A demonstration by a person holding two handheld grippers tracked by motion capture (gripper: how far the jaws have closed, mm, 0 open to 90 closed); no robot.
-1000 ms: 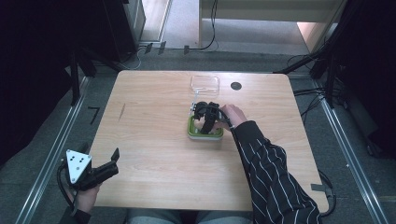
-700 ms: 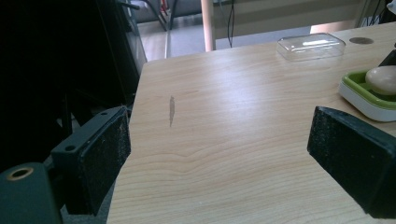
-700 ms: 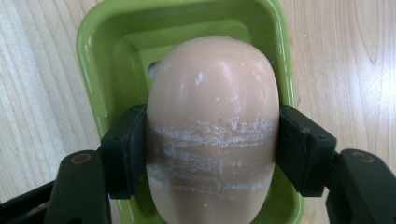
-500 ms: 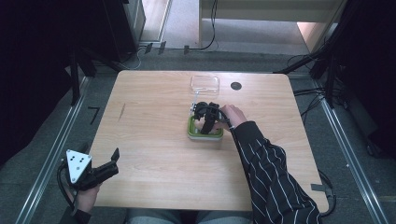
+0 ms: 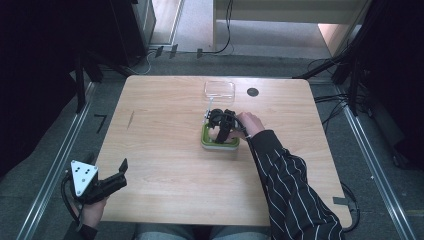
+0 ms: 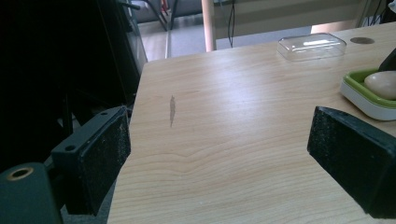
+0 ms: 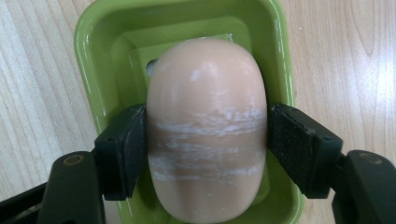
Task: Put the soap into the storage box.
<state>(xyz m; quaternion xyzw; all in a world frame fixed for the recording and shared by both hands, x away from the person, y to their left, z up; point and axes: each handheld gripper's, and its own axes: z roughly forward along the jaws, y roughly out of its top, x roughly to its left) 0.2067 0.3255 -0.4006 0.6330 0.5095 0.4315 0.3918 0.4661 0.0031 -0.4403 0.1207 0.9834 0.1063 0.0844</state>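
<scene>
Your right gripper (image 7: 205,149) clamps the soap (image 7: 207,126) across its short axis | soap's long axis runs along green dish (image 7: 93,70) | left gripper (image 6: 224,158) gapes idle at desk's near-left corner.

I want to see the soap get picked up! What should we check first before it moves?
1. Right gripper jaws touch both sides of the soap: ok.
2. Grip sits mid-soap: ok.
3. Soap inside the green dish: ok.
4. Squeeze firm enough not to slip: cannot tell.
5. Left gripper open, away from the dish: ok.
6. Clear lid set aside on the table: ok.
</scene>
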